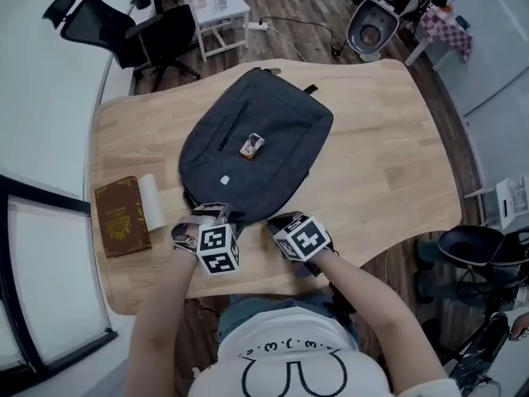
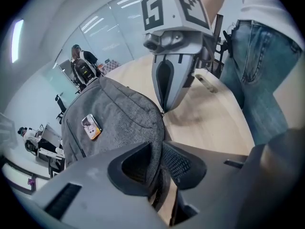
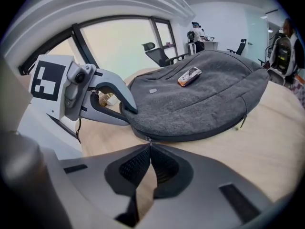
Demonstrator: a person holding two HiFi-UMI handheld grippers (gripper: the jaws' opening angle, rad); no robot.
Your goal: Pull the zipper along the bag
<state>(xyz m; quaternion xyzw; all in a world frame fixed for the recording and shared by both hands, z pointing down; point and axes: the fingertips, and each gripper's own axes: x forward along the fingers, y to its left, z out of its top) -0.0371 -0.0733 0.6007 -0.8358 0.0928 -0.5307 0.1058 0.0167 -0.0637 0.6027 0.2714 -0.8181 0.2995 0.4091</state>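
A dark grey backpack [image 1: 256,139] lies flat on the wooden table [image 1: 388,164], with a small orange-and-white tag [image 1: 252,145] on top. Both grippers are at its near edge. My left gripper [image 1: 216,215] is shut on a fold of the bag's fabric [image 2: 155,142], which runs up between its pads [image 2: 178,163]. Just to its right, my right gripper [image 1: 277,222] has its jaws shut, pinching the small metal zipper pull [image 3: 148,140] at the bag's seam. In the right gripper view the bag [image 3: 205,99] fills the middle, and the left gripper [image 3: 131,109] bites its edge.
A brown book [image 1: 121,216] and a white roll [image 1: 151,203] lie at the table's left side. A second zipper pull [image 3: 241,120] hangs further along the seam. Office chairs [image 1: 107,23] and a white side table [image 1: 219,15] stand beyond the far edge.
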